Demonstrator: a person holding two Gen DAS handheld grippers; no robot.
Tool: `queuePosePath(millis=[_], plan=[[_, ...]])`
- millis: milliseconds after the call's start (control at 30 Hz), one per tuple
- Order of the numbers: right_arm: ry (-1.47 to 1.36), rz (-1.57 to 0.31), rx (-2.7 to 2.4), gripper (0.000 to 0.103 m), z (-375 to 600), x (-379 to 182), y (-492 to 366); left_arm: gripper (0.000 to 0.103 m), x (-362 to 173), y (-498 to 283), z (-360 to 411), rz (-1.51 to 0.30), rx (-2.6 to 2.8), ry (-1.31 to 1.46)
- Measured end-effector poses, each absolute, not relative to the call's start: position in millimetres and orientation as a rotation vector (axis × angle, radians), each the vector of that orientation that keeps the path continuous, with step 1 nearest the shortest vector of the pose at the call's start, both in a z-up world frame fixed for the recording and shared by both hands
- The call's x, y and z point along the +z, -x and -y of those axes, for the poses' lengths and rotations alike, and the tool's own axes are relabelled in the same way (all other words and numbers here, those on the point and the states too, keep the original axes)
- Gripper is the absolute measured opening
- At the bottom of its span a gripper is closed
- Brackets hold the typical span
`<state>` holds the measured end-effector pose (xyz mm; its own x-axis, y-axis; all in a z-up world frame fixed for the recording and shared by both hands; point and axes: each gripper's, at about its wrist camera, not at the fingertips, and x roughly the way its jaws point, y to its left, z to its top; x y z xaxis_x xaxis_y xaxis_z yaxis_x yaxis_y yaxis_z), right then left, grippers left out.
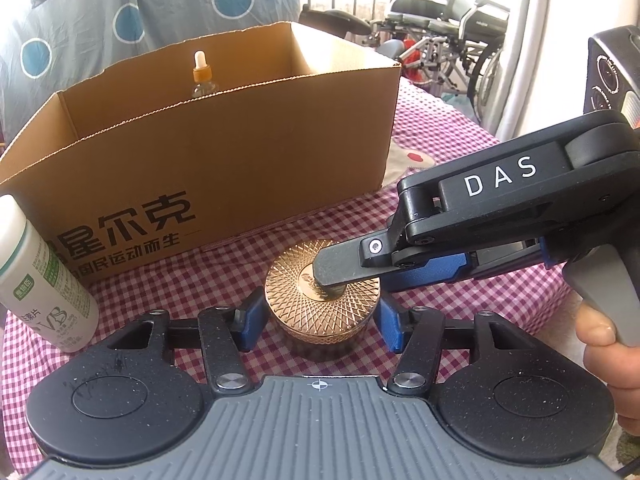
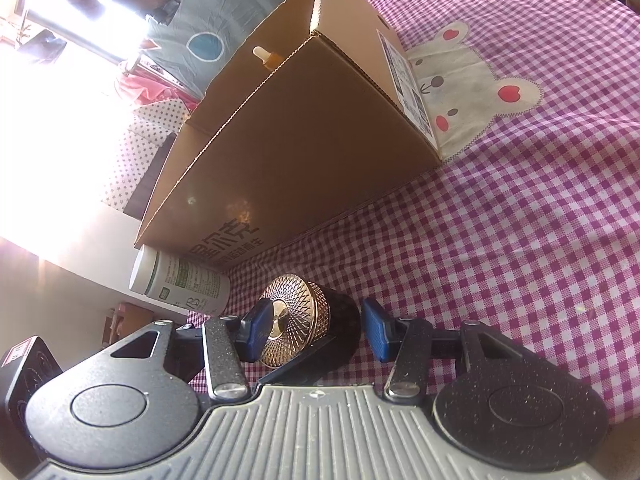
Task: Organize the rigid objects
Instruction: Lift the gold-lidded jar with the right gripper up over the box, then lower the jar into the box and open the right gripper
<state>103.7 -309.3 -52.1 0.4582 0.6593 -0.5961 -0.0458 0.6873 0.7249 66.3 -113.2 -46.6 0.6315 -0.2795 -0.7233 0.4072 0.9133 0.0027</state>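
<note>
A round jar with a gold patterned lid (image 1: pixel 322 296) stands on the checked cloth in front of an open cardboard box (image 1: pixel 224 152). My left gripper (image 1: pixel 318 322) is open, its blue pads on either side of the jar. My right gripper (image 1: pixel 352 276) comes in from the right, turned on its side, one finger lying over the lid's knob. In the right wrist view the jar (image 2: pixel 308 328) sits between the right gripper's (image 2: pixel 316 330) open pads: the left pad rests against the lid, the right pad (image 2: pixel 376 334) stands just off the jar's base. A dropper bottle (image 1: pixel 202 74) stands inside the box.
A white and green supplement bottle (image 1: pixel 44 280) stands at the left of the jar, close to the box front; it also shows in the right wrist view (image 2: pixel 180 282). A black speaker (image 1: pixel 614 76) is at the far right. The cloth (image 2: pixel 520 220) stretches to the right of the box.
</note>
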Motion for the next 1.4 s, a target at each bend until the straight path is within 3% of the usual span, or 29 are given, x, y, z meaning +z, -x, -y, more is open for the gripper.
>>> queuePosePath(millis=[533, 833, 1033, 1200, 1400], plan=[[-0.651, -0.980, 0.509, 0.049, 292, -40, -101, 0.056, -32, -59, 106, -0.769, -0.378, -0.146], [-0.595, -0.826, 0.611, 0.049, 283, 35, -97, 0.056, 40, -49, 92, -0.622, -0.328, -0.137], [-0.497, -0.767, 0.679, 0.050, 272, 88, -142, 0.056, 78, -83, 93, -0.567, -0.273, -0.119], [-0.408, -0.846, 0.669, 0.051, 261, 104, -206, 0.056, 80, -139, 98, -0.642, -0.260, -0.041], [-0.318, -1.048, 0.633, 0.052, 238, 72, -292, 0.056, 48, -211, 94, -0.851, -0.206, 0.075]])
